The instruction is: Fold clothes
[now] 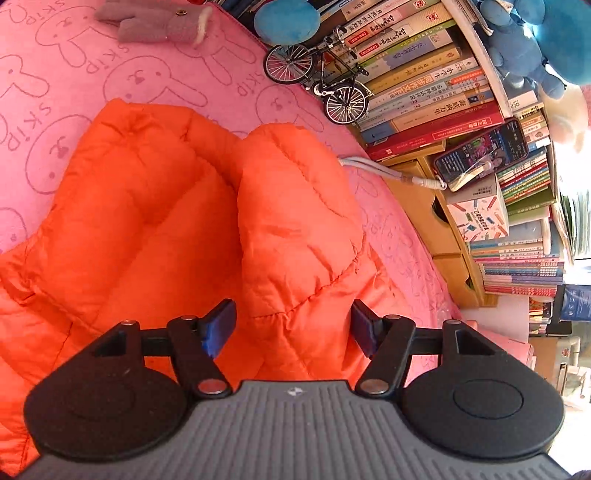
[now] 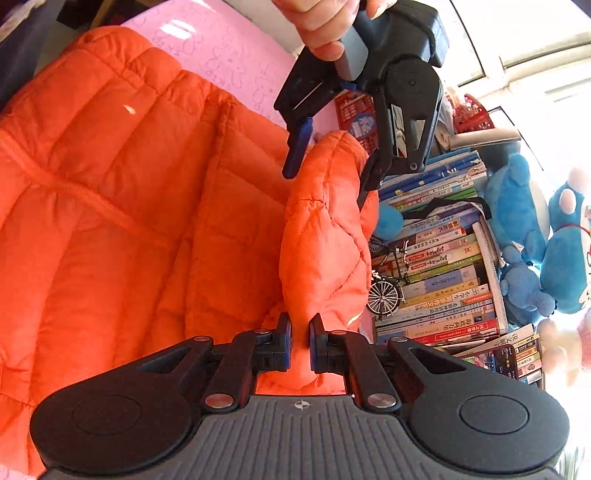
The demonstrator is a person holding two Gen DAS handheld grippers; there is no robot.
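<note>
An orange puffer jacket (image 1: pixel 147 229) lies spread on a pink rabbit-print cloth (image 1: pixel 74 74). One sleeve (image 1: pixel 295 206) is raised off the jacket body. My left gripper (image 1: pixel 293 328) is open, its blue pads on either side of the sleeve without pinching it. In the right wrist view the jacket (image 2: pixel 110 184) fills the left half, and my right gripper (image 2: pixel 301 347) is shut on the sleeve (image 2: pixel 325 236) near its lower end. The left gripper (image 2: pixel 325 170) shows there from outside, open around the sleeve's top, held by a person's hand (image 2: pixel 325 22).
Stacks of books (image 1: pixel 424 74) line the right edge of the cloth, with a small model bicycle (image 1: pixel 317 81), a phone (image 1: pixel 480 151) on a charging cable and blue plush toys (image 2: pixel 535 236). A grey-purple knitted item (image 1: pixel 155 22) lies at the cloth's far end.
</note>
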